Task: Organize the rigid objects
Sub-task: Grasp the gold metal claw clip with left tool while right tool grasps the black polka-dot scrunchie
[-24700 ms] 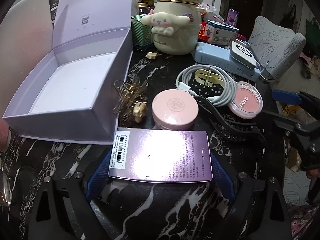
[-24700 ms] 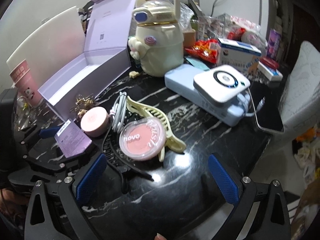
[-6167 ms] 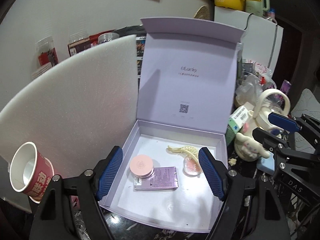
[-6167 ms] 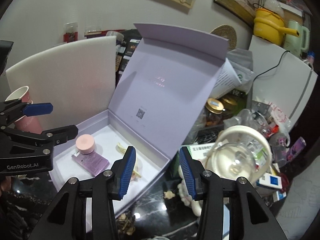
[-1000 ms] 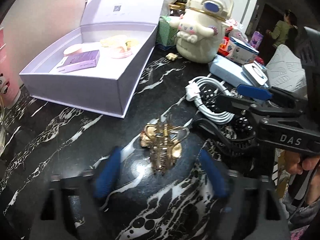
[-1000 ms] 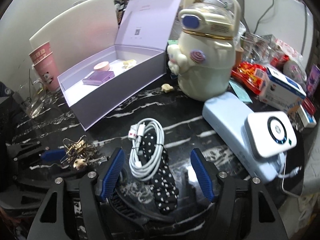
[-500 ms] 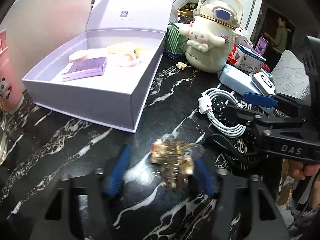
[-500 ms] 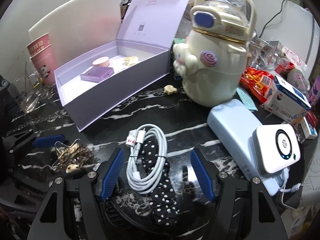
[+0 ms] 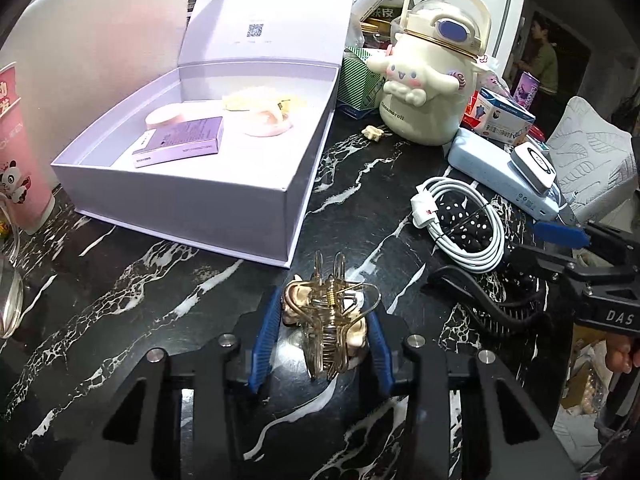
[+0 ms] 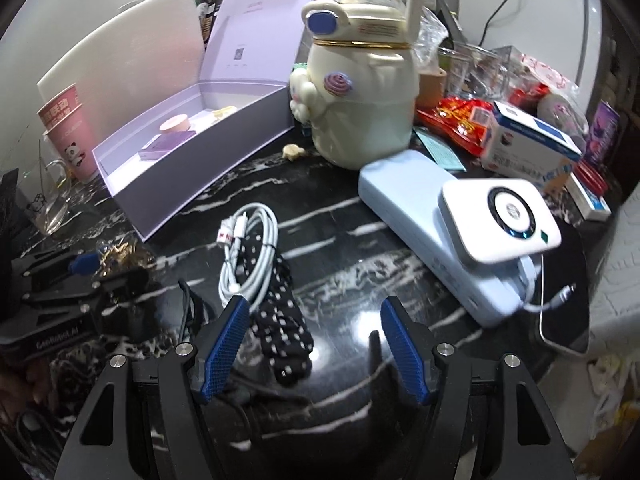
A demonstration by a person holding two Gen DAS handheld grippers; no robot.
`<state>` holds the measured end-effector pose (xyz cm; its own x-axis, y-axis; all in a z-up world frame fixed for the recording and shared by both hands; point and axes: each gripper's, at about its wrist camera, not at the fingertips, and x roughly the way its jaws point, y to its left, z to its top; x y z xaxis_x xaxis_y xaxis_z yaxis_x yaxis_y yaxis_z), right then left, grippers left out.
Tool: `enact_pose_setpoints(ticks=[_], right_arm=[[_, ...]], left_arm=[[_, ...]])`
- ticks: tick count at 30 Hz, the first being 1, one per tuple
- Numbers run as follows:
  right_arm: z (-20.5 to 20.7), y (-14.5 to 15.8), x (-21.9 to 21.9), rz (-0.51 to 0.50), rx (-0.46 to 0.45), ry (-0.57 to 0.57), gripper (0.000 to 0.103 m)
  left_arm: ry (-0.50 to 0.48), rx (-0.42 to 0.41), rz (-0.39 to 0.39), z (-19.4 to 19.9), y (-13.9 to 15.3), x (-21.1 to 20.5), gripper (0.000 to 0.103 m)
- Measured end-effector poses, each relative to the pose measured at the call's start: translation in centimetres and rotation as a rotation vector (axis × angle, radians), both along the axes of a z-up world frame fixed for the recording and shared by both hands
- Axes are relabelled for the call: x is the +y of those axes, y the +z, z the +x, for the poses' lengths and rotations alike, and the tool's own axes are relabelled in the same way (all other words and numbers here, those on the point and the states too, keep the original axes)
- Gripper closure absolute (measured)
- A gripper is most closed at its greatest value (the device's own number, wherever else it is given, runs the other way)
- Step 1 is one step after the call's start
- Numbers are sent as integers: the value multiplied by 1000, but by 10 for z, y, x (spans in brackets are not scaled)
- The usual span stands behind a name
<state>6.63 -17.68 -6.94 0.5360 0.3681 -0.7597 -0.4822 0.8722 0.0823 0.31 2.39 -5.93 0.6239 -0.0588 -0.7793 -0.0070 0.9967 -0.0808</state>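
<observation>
Left gripper (image 9: 322, 330) pitched down, just closed, grasping gold hair claw (image 9: 329, 314) on bench (image 9: 120, 300); right gripper (image 10: 310, 344) released.

Bare marble table (image 9: 120, 280) lies open between the left hand-held gripper (image 9: 323, 330) and the box's (image 9: 224, 204) front wall. The box top stands open; its raised lid (image 9: 272, 12) blocks the rear. To the right, coiled cable (image 9: 460, 220), bottle (image 9: 432, 92) and power bank (image 10: 432, 232) crowd the passage.
</observation>
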Motion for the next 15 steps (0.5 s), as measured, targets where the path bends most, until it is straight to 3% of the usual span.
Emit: enact_pose_setpoints(ticks=[2,5,9,11,12,15], right_arm=[[0,-4,1,-4,10,9,49],[2,-8,3,15,26,33,58],[5,-13,13,9,29,69,62],[5,-14,19,-20,3,81,80],[5,-13,21,-38,0,83,83],[3,-8,23,-70,-27,83,85]], left_arm=[[1,1,-1,0,0,0,62],[3,2,-4,-1,0,0,62],[5,2,-2,0,0,0,62],[7,3,-2,0,0,0,62],[8,5,-4,0,0,0,62],[11,12,-16,1,1,1,62]])
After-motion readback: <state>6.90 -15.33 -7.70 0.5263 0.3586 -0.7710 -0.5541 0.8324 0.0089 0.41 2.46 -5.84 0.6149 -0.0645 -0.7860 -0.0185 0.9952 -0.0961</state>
